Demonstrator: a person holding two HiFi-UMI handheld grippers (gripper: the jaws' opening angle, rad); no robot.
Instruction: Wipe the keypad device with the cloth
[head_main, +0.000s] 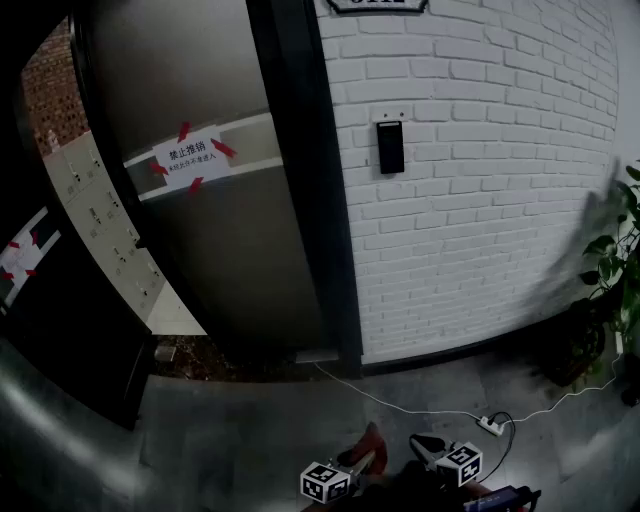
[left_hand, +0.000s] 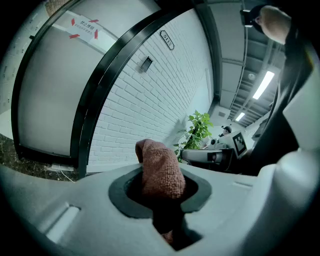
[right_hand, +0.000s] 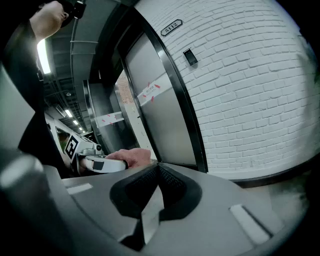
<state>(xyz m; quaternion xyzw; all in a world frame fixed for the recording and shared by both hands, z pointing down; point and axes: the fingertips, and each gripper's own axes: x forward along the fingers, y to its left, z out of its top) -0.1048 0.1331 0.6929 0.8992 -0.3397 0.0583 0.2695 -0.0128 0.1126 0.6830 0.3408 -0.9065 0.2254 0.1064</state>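
Wiping not begun: keypad device (head_main: 390, 147) on the wall (head_main: 480, 220), well apart from both grippers.
Left gripper (left_hand: 161, 210) pinches the cloth (left_hand: 159, 170); right gripper (right_hand: 158, 175) closed, empty.

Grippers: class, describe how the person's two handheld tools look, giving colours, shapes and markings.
Both the left tongs and right tongs have a smooth grey moulded body with a dark oval recess. Each carries a white cube printed with black square markers: left cube, right cube.
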